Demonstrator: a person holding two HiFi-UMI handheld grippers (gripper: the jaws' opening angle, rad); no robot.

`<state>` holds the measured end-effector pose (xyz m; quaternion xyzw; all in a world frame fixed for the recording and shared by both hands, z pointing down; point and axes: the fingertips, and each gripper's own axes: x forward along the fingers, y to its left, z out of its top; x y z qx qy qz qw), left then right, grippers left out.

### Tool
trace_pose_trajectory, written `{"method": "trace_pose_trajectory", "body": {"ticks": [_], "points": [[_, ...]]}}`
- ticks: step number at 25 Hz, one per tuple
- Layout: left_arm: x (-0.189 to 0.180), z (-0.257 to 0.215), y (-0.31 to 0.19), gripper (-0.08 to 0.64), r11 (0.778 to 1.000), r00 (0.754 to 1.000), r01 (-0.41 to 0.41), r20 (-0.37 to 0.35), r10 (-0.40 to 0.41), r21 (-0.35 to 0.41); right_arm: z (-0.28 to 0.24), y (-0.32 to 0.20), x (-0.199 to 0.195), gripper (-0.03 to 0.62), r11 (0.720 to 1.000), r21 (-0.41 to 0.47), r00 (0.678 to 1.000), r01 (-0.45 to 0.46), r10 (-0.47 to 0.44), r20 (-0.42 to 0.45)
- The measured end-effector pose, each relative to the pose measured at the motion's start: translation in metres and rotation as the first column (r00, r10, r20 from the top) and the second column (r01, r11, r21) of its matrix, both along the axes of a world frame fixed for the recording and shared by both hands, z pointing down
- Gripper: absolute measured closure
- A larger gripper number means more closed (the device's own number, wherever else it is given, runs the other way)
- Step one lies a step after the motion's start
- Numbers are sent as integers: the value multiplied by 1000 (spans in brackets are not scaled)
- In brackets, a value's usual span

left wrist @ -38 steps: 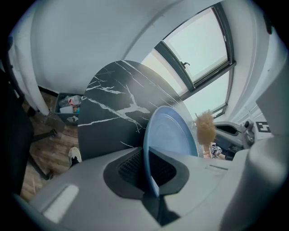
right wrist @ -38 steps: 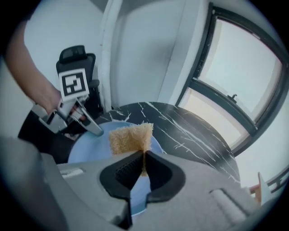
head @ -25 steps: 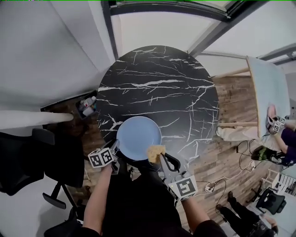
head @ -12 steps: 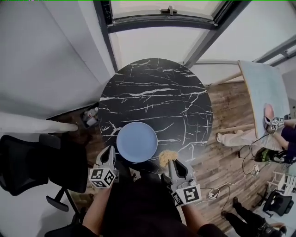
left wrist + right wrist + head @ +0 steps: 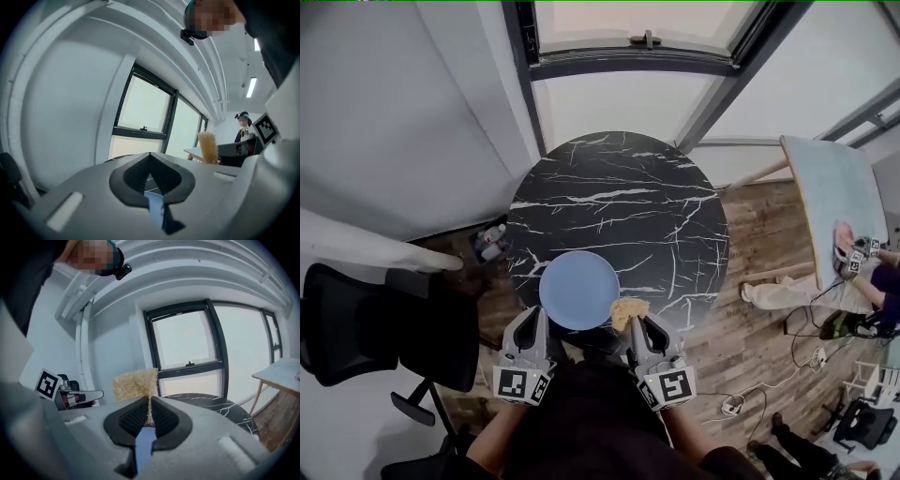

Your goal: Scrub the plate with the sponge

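The left gripper [image 5: 533,317] had pulled back off the blue plate [image 5: 578,289] and shut, empty. The right gripper [image 5: 635,324] was clamping the yellow sponge [image 5: 628,308] at the plate's near edge. The plate lay unheld on the marble table [image 5: 619,202], so the scrubbing looked paused.

Office-type workroom, as I see it through the head view. A round black marble-patterned table [image 5: 619,202] stands on a wood-plank floor [image 5: 759,225], below a dark-framed window [image 5: 637,42] set in plain white walls [image 5: 412,112]. A black swivel office chair [image 5: 366,319] stands at the left, and a second chair [image 5: 862,422] at the lower right. Loose cables [image 5: 811,356] lie on the floor near a pale second table [image 5: 830,197], with another person [image 5: 883,281] beside it. My left gripper view adds ceiling strip lights [image 5: 251,86].
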<state>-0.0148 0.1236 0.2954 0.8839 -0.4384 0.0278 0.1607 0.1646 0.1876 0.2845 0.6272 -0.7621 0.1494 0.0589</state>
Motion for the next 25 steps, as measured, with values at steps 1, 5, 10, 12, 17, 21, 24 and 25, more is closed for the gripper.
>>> {"method": "trace_pose_trajectory", "body": {"ticks": [1,5,10,12,17,21,24,25], "points": [[1,-2,0,560,1000,1000,-1,-3,1,4,1,-1,-2,572,1000,0,1000,13,-13,-1],[3,-9,1,560,1000,1000,0,1,0,18,0,-1,-6,572,999,0,999,32,-32,-4],[2,-4,3,560,1000,1000,0,-3,0,24,-2,1,-7,572,1000,7,1000,28,-28,-12],[2,-8,1,560,1000,1000,4,-9,-3,22,-2,2,-7,572,1000,5,1000,25,-25,-12],[5,-10,-1,560,999,1000,-4,-13,5,32,-2,2,-7,571,1000,9,1000,21,-21,-16],[6,-9,0,560,1000,1000,1,-15,-1,27,-2,3,-5,571,1000,8,1000,22,-22,-20],[6,-12,-1,560,1000,1000,5,-7,-5,28,-2,4,-4,571,1000,7,1000,22,-22,-14],[6,-12,-1,560,1000,1000,7,-5,-7,28,-2,4,-4,571,1000,6,1000,22,-22,-13]]}}
